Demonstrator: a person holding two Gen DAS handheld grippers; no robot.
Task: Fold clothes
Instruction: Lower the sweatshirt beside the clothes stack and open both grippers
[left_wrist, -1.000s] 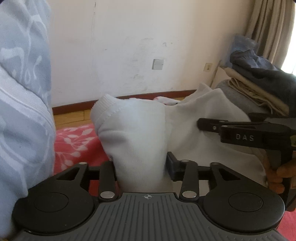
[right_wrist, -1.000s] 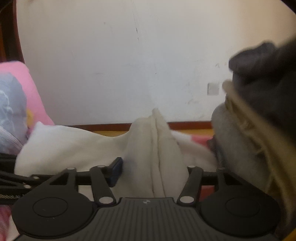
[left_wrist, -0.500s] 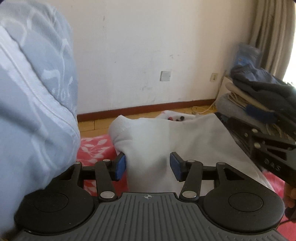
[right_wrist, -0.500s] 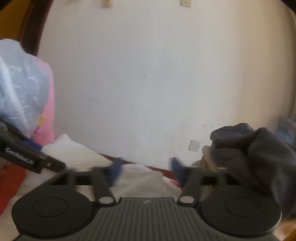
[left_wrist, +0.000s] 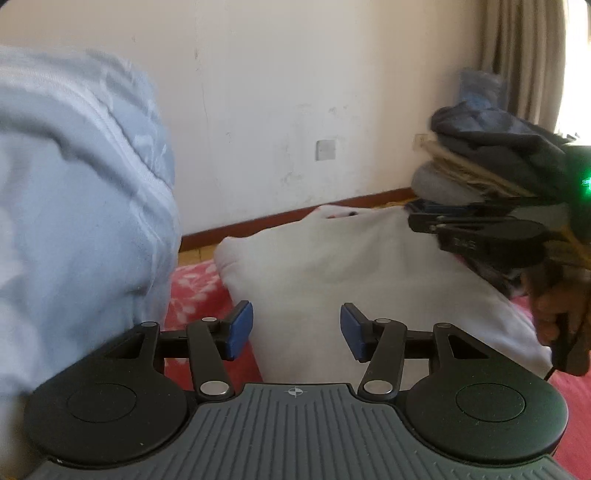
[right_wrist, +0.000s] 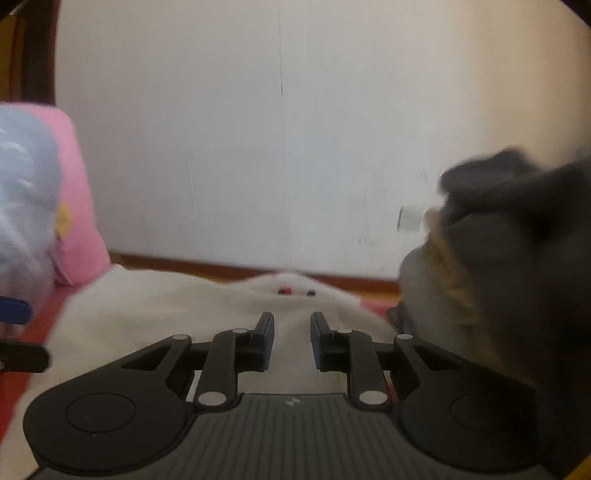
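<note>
Both grippers hang free above a white garment spread on a red floral cover.

The left gripper (left_wrist: 296, 330) is parting its blue pads, nothing pinched between them; the white garment (left_wrist: 351, 266) lies flat past them, filling the middle of the left wrist frame. The right gripper (right_wrist: 291, 341) is narrowing its jaws on empty air over the same cloth. Outward, a pale blue bundle (left_wrist: 74, 206) fills the left, and a stack of folded clothes (left_wrist: 491, 155) sits at upper right against the wall.
</note>
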